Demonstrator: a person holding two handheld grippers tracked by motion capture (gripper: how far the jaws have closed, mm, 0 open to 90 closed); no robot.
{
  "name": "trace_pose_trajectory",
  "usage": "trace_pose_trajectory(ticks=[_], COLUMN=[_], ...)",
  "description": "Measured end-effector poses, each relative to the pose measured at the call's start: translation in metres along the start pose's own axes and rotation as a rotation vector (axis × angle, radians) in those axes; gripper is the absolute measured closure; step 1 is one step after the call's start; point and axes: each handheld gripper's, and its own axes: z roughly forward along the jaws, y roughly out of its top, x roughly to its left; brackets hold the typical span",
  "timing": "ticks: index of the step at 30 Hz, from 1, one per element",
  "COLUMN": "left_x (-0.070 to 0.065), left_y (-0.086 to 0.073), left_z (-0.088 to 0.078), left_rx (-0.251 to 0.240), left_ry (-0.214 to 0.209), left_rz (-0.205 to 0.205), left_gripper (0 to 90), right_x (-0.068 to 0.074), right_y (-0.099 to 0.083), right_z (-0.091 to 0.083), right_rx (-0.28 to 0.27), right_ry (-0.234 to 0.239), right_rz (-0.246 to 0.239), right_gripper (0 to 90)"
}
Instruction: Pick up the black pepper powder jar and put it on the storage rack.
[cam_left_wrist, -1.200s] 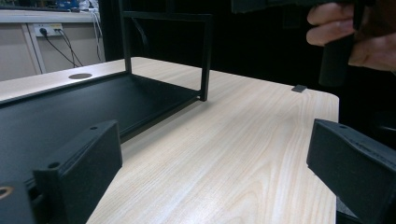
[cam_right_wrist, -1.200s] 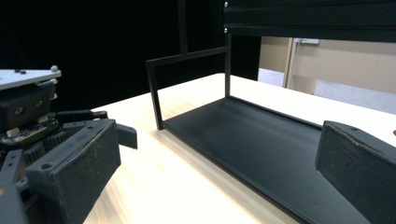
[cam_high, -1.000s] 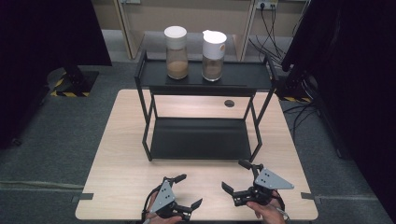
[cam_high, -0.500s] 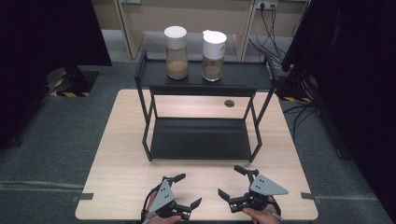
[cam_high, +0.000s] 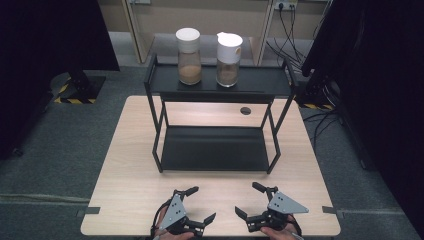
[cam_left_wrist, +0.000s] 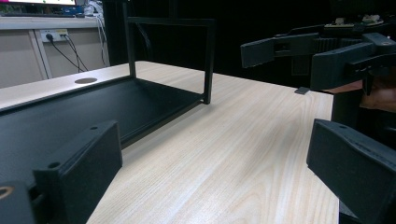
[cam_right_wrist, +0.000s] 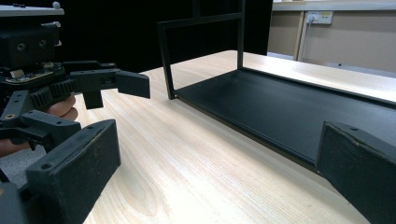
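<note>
Two jars, one (cam_high: 189, 56) beside the other (cam_high: 228, 59), are standing on the black rack's (cam_high: 218, 86) top shelf at 12 o'clock, well apart from both tongs. The left gripper (cam_high: 200, 204) and right gripper (cam_high: 250, 200) are hovering over the table's (cam_high: 130, 185) near edge, jaws spread, gripping nothing.

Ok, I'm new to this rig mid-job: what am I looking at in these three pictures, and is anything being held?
No robot here: a person holds a two-jaw tool in each hand. The high view looks down on a wooden table from above. The left gripper and right gripper sit at the near edge, both open and empty. The other two pictures come from cameras riding on each gripper, looking along its black jaws; each also catches the other gripper across the table. On the table stands a black two-level shelf. Its top level carries two jars with white lids and brown contents. The lower level is bare.
</note>
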Motion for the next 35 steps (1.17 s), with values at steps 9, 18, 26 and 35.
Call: trace_pose_trajectory(ticks=[9, 18, 26, 35], left_x=[-0.0002, 0.0, 0.0002, 0.0002], left_y=[-0.0003, -0.0002, -0.0003, -0.0006], left_z=[0.0003, 0.0003, 0.0005, 0.0006], left_rx=[0.002, 0.003, 0.004, 0.004], left_ry=[-0.001, 0.001, 0.003, 0.006], left_rz=[-0.001, -0.001, -0.003, -0.003], left_gripper=[2.8, 2.8, 2.8, 2.8], right_x=[-0.0003, -0.0004, -0.0006, -0.001], right_y=[-0.0008, -0.0017, -0.0024, -0.003], right_z=[0.0002, 0.0011, -0.0001, -0.0004], right_rx=[0.004, 0.008, 0.004, 0.001], right_ry=[-0.001, 0.001, -0.003, -0.002], right_rz=[-0.002, -0.003, 0.001, 0.001], right_gripper=[0.5, 0.5, 0.5, 0.5])
